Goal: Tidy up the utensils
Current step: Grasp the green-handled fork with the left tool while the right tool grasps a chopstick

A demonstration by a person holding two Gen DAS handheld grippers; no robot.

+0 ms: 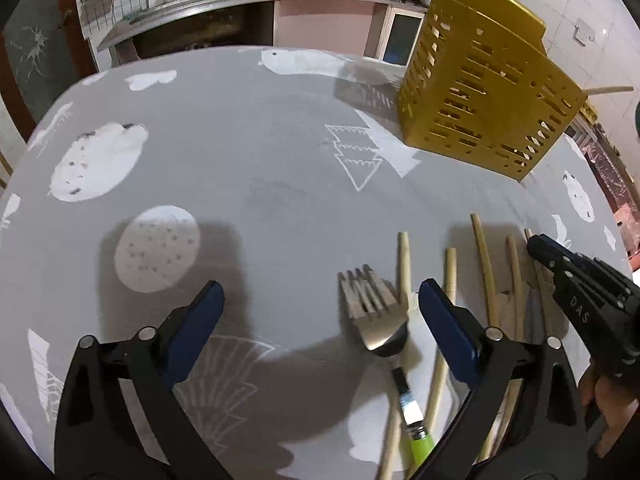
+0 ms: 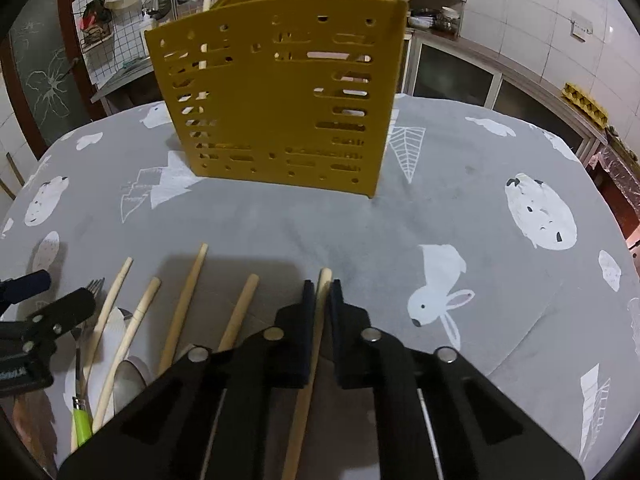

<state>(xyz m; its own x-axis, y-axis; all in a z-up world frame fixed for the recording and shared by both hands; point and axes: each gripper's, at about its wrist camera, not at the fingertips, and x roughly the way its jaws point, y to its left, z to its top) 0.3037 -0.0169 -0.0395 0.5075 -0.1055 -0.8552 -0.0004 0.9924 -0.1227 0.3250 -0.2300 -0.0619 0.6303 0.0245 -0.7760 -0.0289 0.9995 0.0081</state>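
Lying on the table: five chopsticks, one fork; right fingers clamp one chopstick, left fingers spread wide, empty.

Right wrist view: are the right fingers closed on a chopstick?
Yes, the right gripper has its fingers pinched against a chopstick lying on the table.

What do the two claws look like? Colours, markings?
Both alike: black angular plastic frames with triangular cut-outs and silver round pivot pins. The left claw has dark blue fingers. The right claw shows white "DAS" lettering on its side. No sleeves visible.
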